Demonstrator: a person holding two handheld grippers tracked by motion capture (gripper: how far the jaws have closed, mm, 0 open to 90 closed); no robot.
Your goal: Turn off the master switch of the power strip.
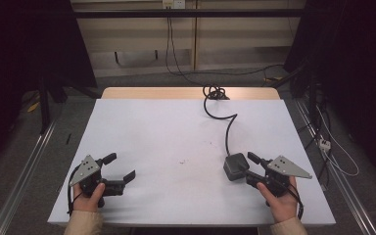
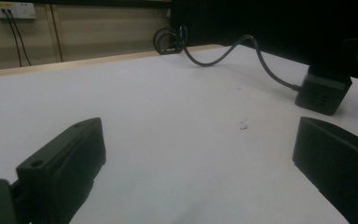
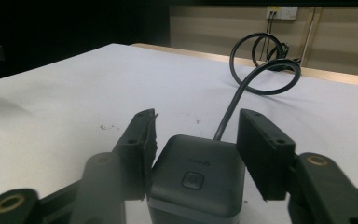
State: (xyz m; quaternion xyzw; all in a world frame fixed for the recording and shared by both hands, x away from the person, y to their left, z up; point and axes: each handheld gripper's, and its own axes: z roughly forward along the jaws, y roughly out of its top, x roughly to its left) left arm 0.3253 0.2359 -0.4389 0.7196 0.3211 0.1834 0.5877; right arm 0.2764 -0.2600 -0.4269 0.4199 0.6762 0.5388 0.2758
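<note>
White tabletop (image 1: pixel 176 127) lay bare but for the cabled power box (image 3: pixel 198 179) — right gripper (image 3: pixel 196 149) straddled it, jaws spread, not yet clamped; left gripper (image 1: pixel 117 172) idled open, well apart.

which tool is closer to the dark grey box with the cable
Right. The right tool has the dark grey box between its jaws, about to grip it. The left tool rests open at the table's opposite side, far off.

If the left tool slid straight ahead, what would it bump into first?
Probably nothing soon: ahead of the open left tool lies bare table. Farther on, toward its right, sits the black box, but depth is hard to judge.
</note>
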